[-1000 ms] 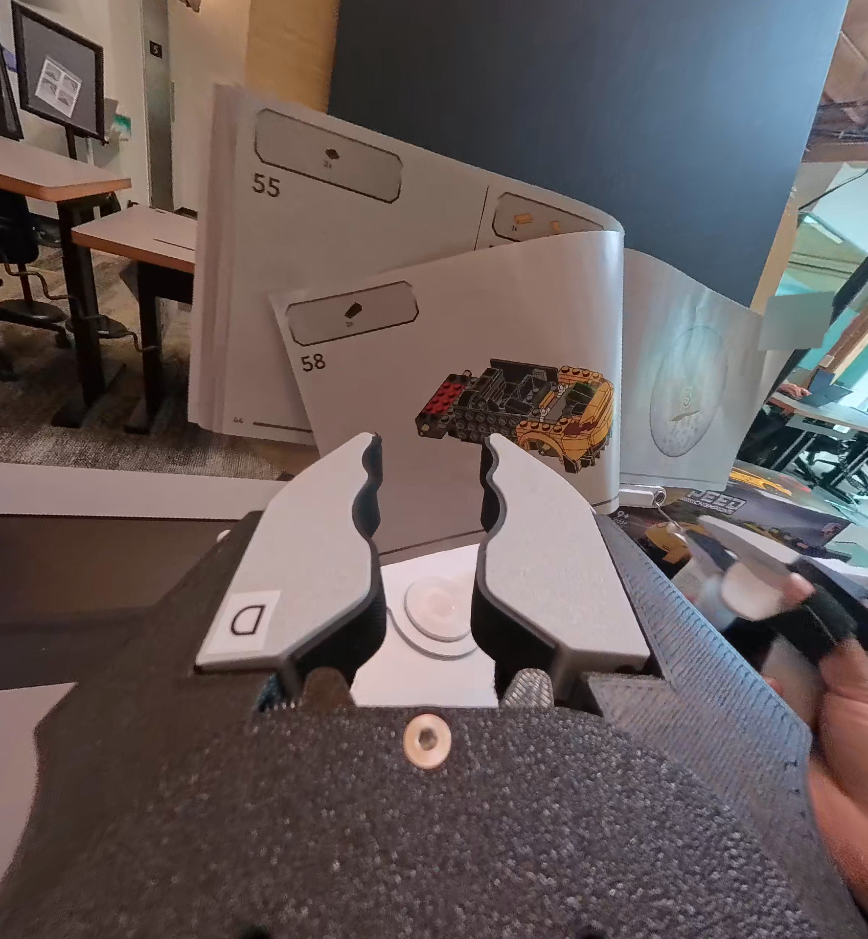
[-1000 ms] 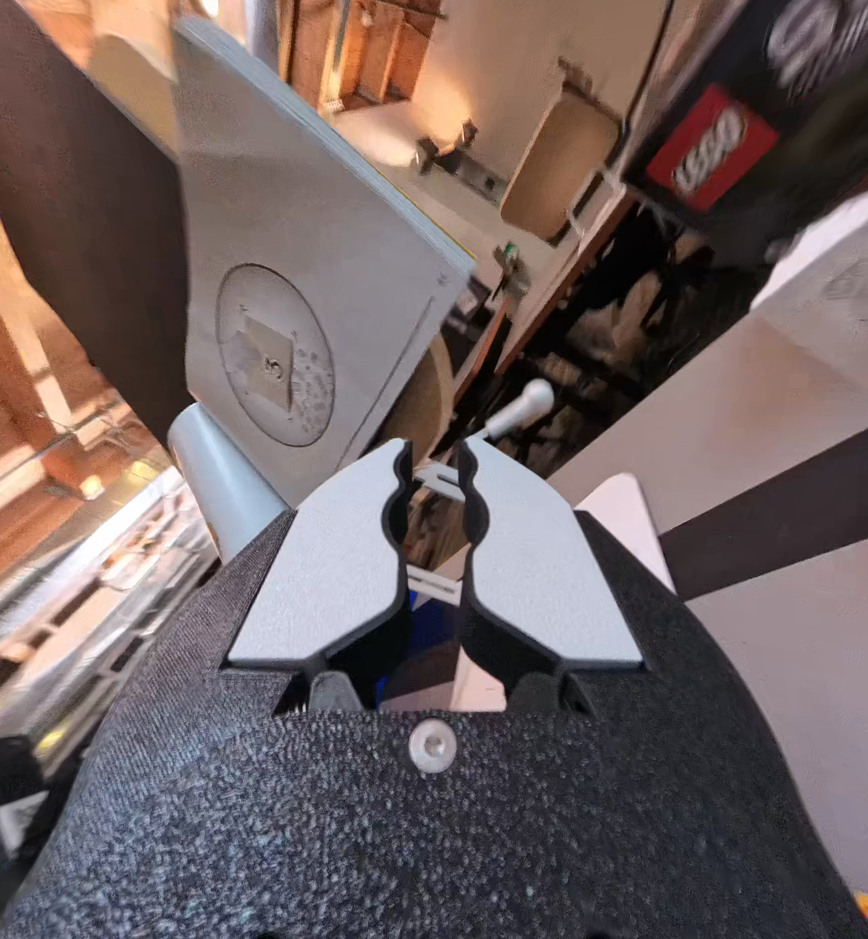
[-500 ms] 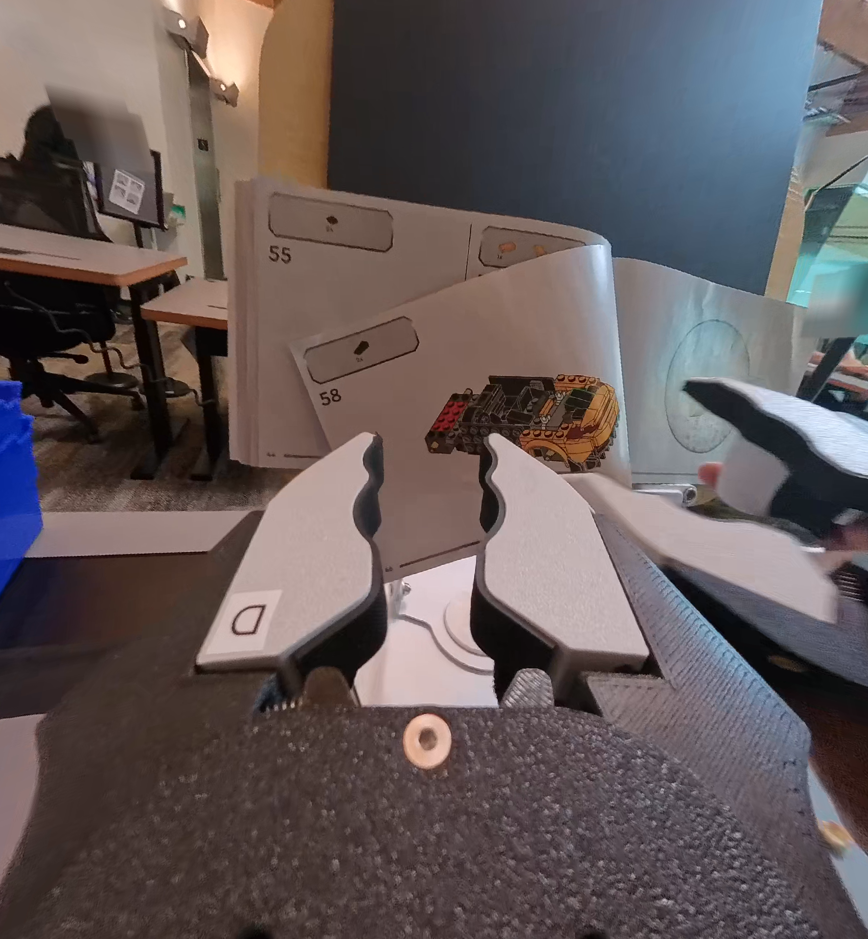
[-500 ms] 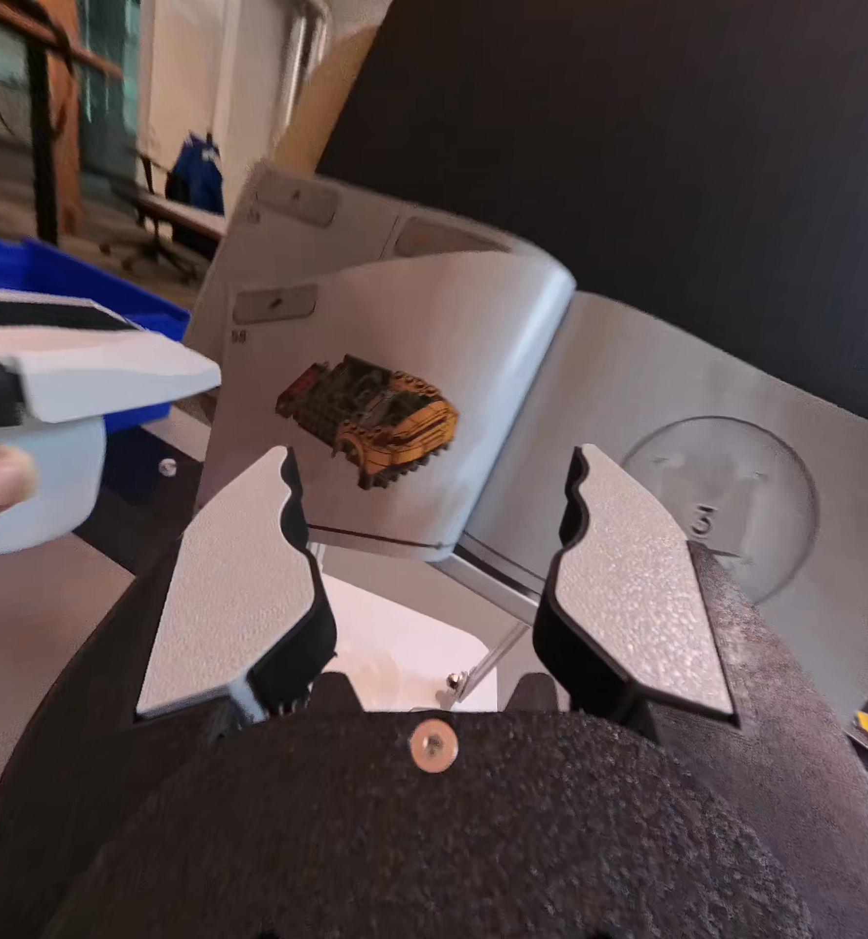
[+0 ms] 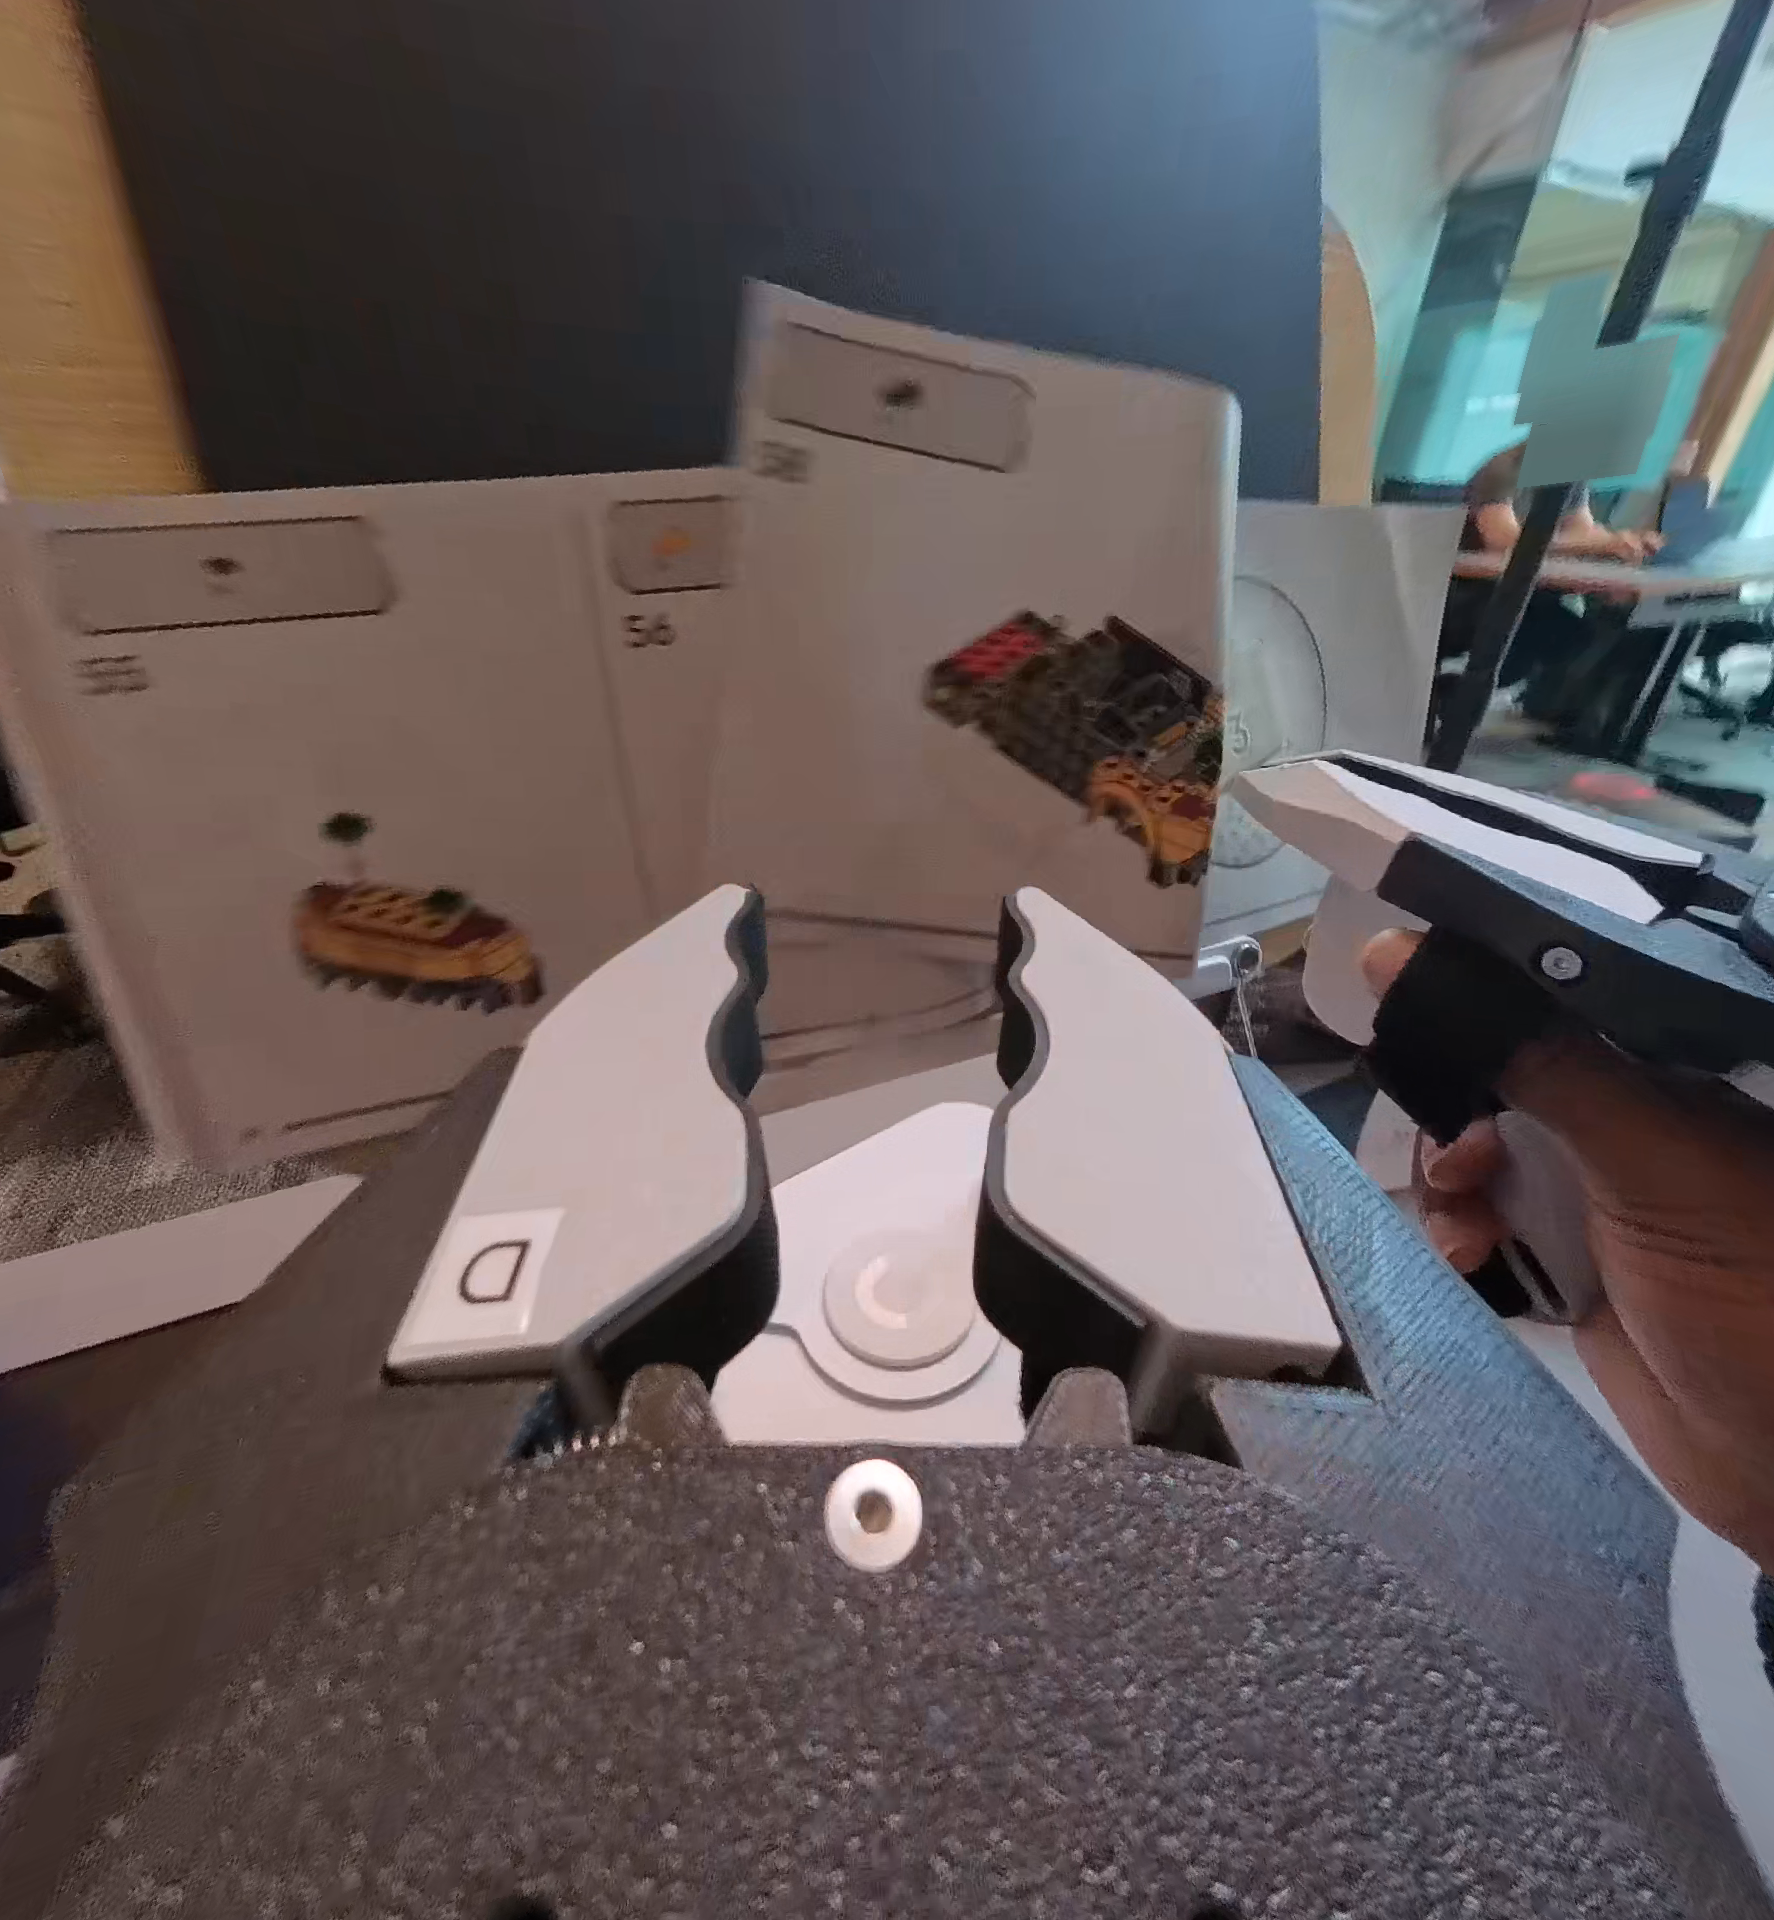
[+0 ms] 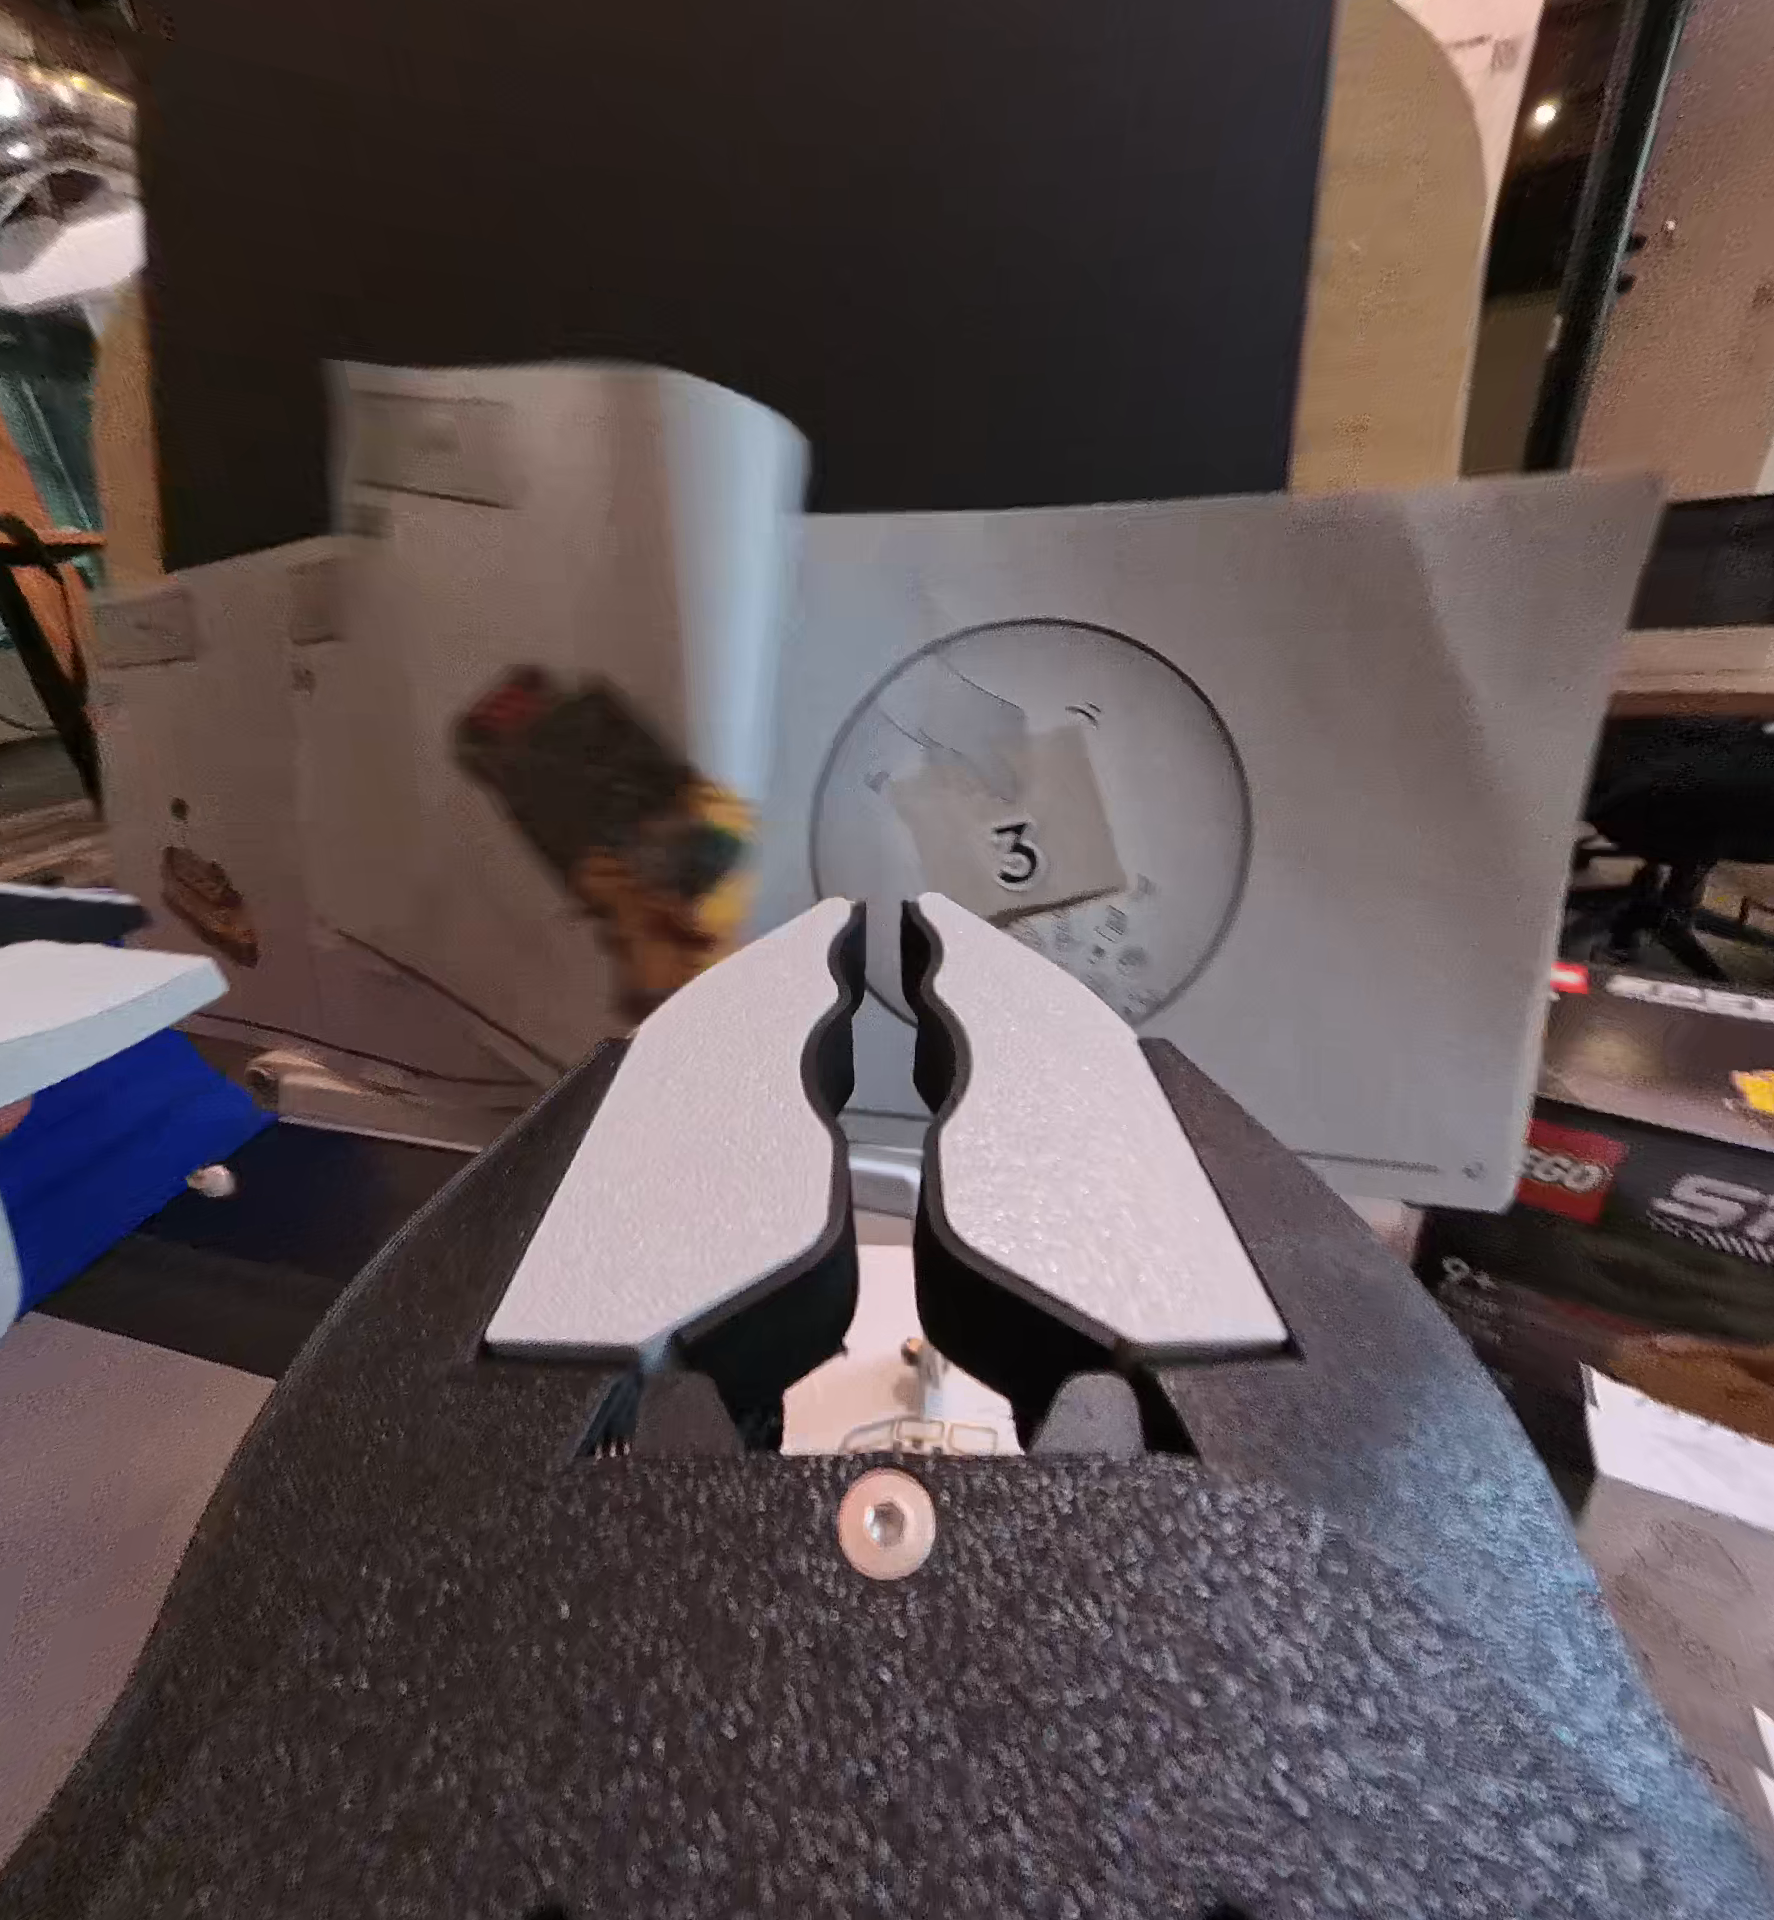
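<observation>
Open instruction booklet (image 5: 415, 748) standing upright on white stand (image 5: 893, 1164), one page (image 5: 976, 665) curled mid-turn; left gripper (image 5: 878, 925) parted and empty just before it; right gripper (image 6: 883, 925) nearly closed on nothing, facing the right-hand page (image 6: 1382, 790); boxed set (image 6: 1693, 1174) alongside.

This looks like an open-plan office used as a work area. Beyond the glass partition (image 5: 1631, 260) on the right, long pale desks (image 5: 1693, 566) stand in rows with black swivel chairs (image 5: 1693, 675) on castors and seated people (image 5: 1589, 520) working at them, and grey carpet (image 5: 21, 1122) covers the floor to the left. Close by, a dark freestanding partition panel (image 6: 737, 229) backs a grey tabletop (image 6: 62, 1538) where a white building-brick instruction booklet (image 6: 1330, 831) stands open on a stand beside a black cardboard toy box (image 6: 1693, 1195).
</observation>
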`<state>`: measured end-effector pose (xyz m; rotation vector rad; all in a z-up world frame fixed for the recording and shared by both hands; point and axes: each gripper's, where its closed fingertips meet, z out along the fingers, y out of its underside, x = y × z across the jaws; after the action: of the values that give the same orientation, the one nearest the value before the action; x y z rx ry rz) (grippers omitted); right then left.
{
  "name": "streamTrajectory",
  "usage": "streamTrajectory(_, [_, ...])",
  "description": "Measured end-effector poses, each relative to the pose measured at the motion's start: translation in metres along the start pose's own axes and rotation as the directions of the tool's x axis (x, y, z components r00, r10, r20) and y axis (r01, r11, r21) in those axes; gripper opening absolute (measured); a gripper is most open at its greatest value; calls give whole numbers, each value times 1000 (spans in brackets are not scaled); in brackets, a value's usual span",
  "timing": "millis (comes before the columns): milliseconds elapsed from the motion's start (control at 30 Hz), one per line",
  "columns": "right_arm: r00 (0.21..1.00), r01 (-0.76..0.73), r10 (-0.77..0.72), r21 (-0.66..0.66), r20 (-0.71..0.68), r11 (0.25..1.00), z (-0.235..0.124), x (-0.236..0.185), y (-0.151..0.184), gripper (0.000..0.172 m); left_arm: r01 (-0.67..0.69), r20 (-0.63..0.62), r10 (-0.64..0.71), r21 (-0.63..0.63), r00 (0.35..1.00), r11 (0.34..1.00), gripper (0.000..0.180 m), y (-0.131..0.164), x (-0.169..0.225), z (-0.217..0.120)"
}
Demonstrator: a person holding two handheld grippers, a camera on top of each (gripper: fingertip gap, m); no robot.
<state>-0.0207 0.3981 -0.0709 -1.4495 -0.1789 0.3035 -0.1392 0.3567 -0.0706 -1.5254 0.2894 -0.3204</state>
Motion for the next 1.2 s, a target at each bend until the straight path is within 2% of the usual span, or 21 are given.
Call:
streamTrajectory(100, [1000, -16, 15, -26, -21, 1000, -2, 15, 8, 4, 2, -40, -5, -74, 999, 997, 49, 5, 12, 22])
streamTrajectory(233, [1000, -4, 4, 15, 15, 1000, -14, 14, 0, 12, 0, -64, -7, -106, 998, 994, 48, 7, 18, 39])
streamTrajectory(400, [984, 56, -66, 64, 166, 996, -18, -20, -15, 59, -20, -71, 12, -110, 997, 994, 46, 8, 24, 45])
streamTrajectory(467, [974, 35, -46, 53, 223, 998, -14, -34, -21, 71, -40, -74, 32, -112, 997, 993, 46, 9, 26, 45])
streamTrajectory(567, [965, 36, -38, 13, 258, 999, 2, -48, -31, 79, -59, -81, 50, -118, 995, 991, 46, 10, 30, 47])
streamTrajectory(633, [968, 62, -54, -23, 244, 998, 16, -49, -36, 74, -57, -78, 48, -123, 996, 991, 38, 12, 29, 47])
streamTrajectory(700, [969, 120, -100, -78, 225, 990, 30, -46, -33, 59, -45, -105, 32, -127, 994, 991, 37, 12, 31, 45])
streamTrajectory(767, [966, 170, -139, -128, 217, 977, 38, -39, -26, 12, -46, -66, 40, -89, 997, 995, 31, 6, 23, 37])
streamTrajectory(800, [968, 180, -154, -122, 200, 976, 39, -33, -26, 5, -42, -33, 40, -52, 999, 998, 29, 0, 17, 32])
streamTrajectory(900, [972, 149, -126, -101, 199, 984, 36, -24, -25, 1, 4, 50, -7, 59, 999, 998, 37, -18, -6, 20])
streamTrajectory(1000, [975, 126, -109, -81, 192, 989, 35, -19, -25, 1, 75, -28, -74, 26, 997, 997, 56, -13, -5, 27])
streamTrajectory(1100, [977, 97, -77, -90, 200, 991, 36, -16, -25, 1, 61, -65, -61, -4, 996, 998, 57, -6, 0, 33])
streamTrajectory(1133, [976, 92, -72, -92, 205, 992, 36, -16, -25, 1, 64, -80, -67, -35, 995, 997, 52, -1, 3, 36])
streamTrajectory(1167, [975, 91, -70, -91, 209, 992, 35, -16, -25, 1, 61, -125, -71, -80, 990, 995, 30, 5, 10, 37])
streamTrajectory(1200, [974, 88, -67, -88, 215, 992, 35, -16, -25, 1, 45, -179, -67, -121, 981, 992, 0, 10, 19, 36])
